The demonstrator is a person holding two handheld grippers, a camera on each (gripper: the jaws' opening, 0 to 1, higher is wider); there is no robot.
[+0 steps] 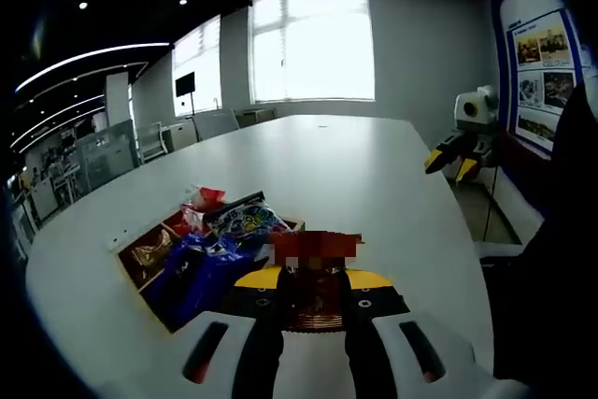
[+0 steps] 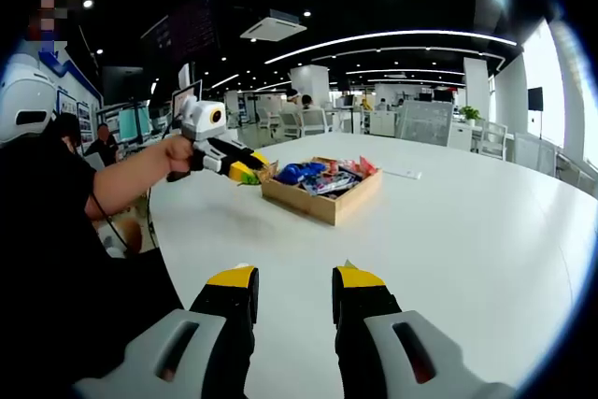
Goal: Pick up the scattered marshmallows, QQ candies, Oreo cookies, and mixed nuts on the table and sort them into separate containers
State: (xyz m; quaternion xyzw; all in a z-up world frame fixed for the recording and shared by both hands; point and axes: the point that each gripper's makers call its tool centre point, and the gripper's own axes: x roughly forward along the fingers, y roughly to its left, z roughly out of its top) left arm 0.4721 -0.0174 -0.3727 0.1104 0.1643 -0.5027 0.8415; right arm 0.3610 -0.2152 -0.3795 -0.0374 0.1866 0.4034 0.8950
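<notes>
A wooden box [image 1: 122, 256] of snack packets sits on the white table [image 1: 355, 165], just left of and beyond my left gripper [image 1: 313, 277]. The left gripper's jaws are shut on a brown snack packet [image 1: 313, 310]. Inside the box lie a blue packet [image 1: 201, 268], a colourful one [image 1: 245, 220] and a red one [image 1: 204, 199]. My right gripper [image 1: 447, 163] hovers far off at the table's right edge. In the right gripper view, the right gripper [image 2: 296, 277] stands open over bare table. The left gripper [image 2: 250, 172], held by a hand, is at the near end of the box [image 2: 322, 205].
The person's arm [image 2: 121, 184] and dark sleeve fill the left side. Broad bare table [image 2: 448, 231] stretches right of the box. Office chairs [image 2: 313, 121] and desks stand far behind. A poster wall [image 1: 547, 72] is beyond the table's right edge.
</notes>
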